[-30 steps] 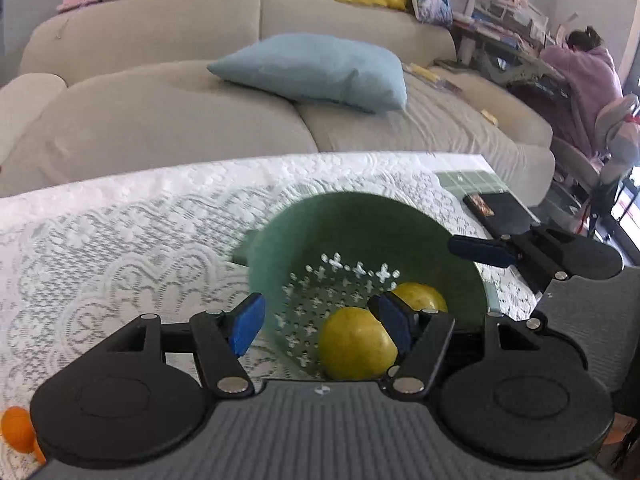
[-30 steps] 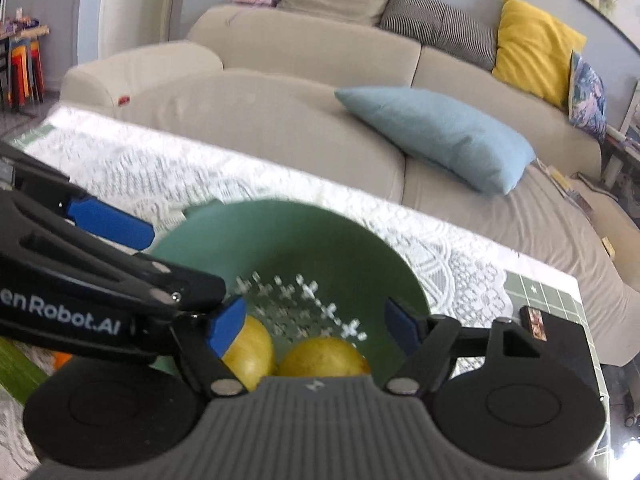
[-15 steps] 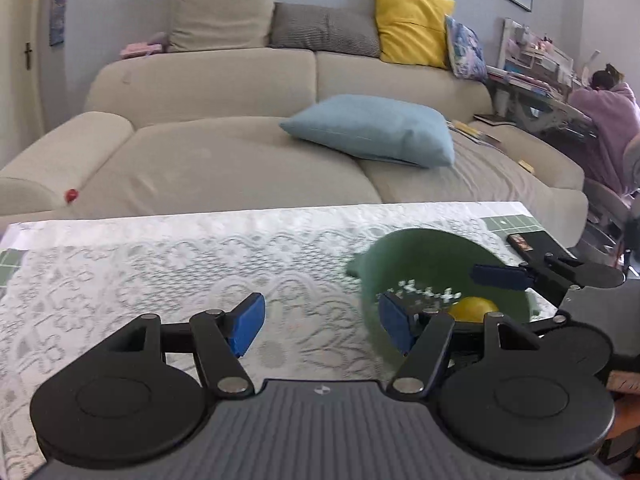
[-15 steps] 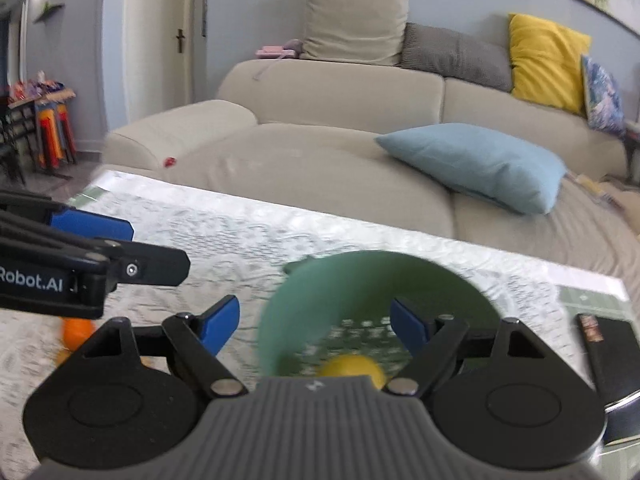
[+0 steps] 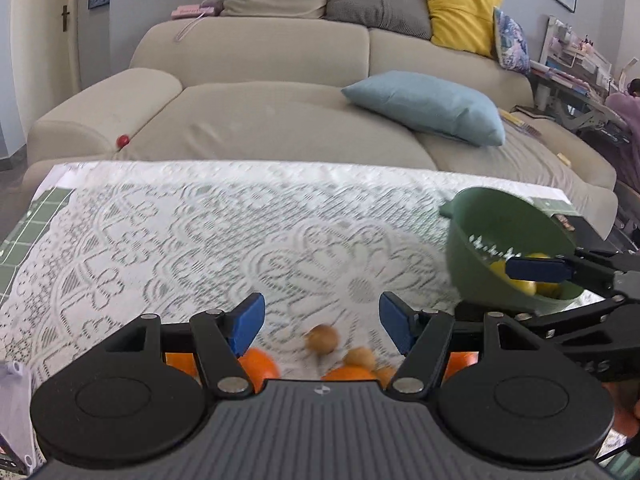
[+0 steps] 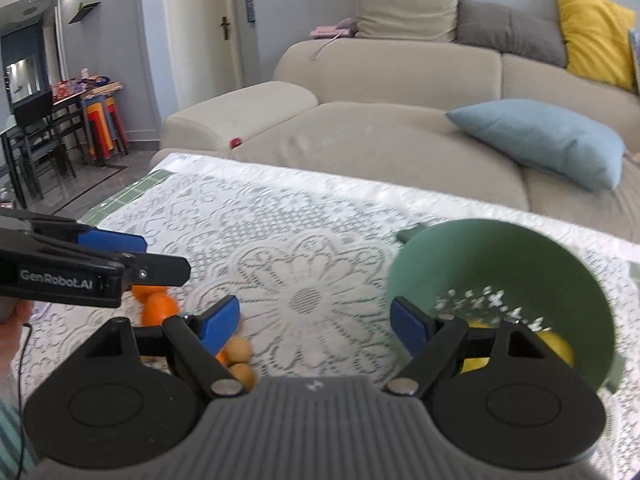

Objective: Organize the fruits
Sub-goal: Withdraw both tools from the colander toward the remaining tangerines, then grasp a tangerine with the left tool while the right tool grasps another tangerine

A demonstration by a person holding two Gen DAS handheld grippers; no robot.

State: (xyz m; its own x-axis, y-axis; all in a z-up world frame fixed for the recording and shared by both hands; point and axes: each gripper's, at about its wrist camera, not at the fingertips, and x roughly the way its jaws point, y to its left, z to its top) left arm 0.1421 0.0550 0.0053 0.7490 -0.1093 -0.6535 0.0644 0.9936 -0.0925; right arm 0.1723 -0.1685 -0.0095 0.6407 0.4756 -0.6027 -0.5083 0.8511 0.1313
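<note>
A green colander bowl (image 5: 500, 236) stands at the right of the lace-covered table and holds yellow fruits (image 5: 520, 284); it also shows in the right wrist view (image 6: 500, 264) with the yellow fruits (image 6: 556, 346). Oranges (image 5: 260, 364) and small tan fruits (image 5: 322, 338) lie near the table's front edge, partly hidden by my left gripper (image 5: 322, 320), which is open and empty above them. My right gripper (image 6: 316, 320) is open and empty, left of the bowl. The oranges (image 6: 158, 308) and tan fruits (image 6: 238, 350) sit at its left.
A white lace cloth (image 5: 240, 232) covers the table. A beige sofa (image 5: 260, 120) with a blue pillow (image 5: 428, 108) runs behind its far edge. A dark flat object (image 5: 572, 224) lies beyond the bowl at the right.
Both grippers have pulled back and swung left, away from the bowl. The bowl now sits at the right of both views, and the oranges and tan fruits have come into sight.
</note>
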